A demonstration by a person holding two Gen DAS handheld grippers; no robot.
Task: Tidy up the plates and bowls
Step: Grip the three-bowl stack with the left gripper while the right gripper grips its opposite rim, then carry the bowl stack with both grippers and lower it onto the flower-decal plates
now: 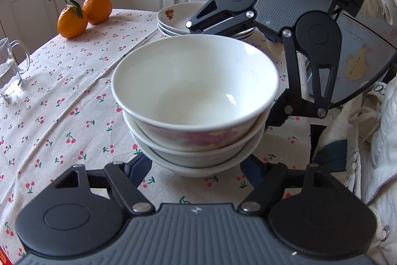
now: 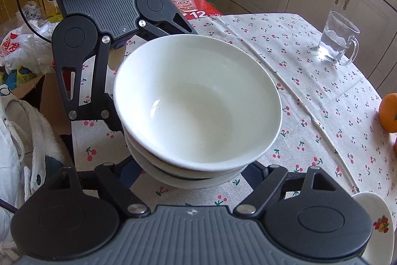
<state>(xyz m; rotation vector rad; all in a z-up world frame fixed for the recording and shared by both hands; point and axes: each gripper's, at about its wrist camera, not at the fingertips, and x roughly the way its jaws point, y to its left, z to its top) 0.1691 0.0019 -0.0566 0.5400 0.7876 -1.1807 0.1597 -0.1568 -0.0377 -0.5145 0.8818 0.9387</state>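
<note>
A stack of three white bowls (image 1: 196, 101) stands on the cherry-print tablecloth (image 1: 62, 111); the top bowl has a pink flower on its side. The stack also fills the middle of the right wrist view (image 2: 196, 103). My left gripper (image 1: 196, 165) reaches around the stack's base, its jaws wide on either side, fingertips hidden under the bowls. My right gripper (image 2: 193, 173) does the same from the opposite side and shows in the left wrist view (image 1: 273, 113). A stack of flower-print plates (image 1: 178, 19) sits behind the bowls.
Two oranges (image 1: 84, 11) sit at the far left of the table. A glass mug of water (image 1: 10, 71) stands near the left edge, also in the right wrist view (image 2: 337, 41). A red box (image 2: 188, 1) lies beyond the table. White cabinets stand behind.
</note>
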